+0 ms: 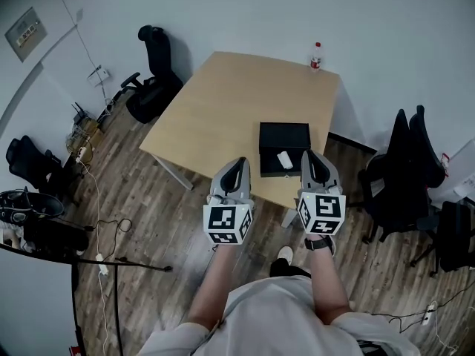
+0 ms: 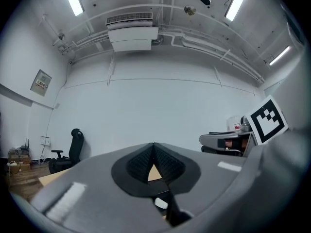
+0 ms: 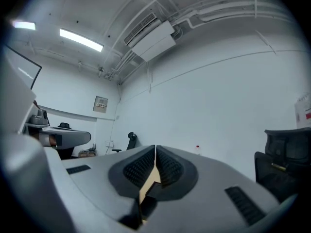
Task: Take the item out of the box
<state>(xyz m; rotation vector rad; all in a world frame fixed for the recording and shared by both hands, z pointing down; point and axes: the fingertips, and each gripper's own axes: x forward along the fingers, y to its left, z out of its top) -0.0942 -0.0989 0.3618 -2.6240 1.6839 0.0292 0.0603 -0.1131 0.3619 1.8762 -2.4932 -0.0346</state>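
With the left gripper [image 1: 237, 163] and right gripper [image 1: 312, 156] both closed on nothing near the black box [image 1: 284, 132], we judged one should open squarely above the white item [image 1: 285, 159].

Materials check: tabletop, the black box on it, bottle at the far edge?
Tabletop: even tan, matte, no grain visible from the head view; likely wood-look laminate.
Box: matte black with straight, sharp edges; probably rigid cardboard, unconfirmed.
Bottle: pale see-through body with a red band; looks like plastic, but too small to be sure.
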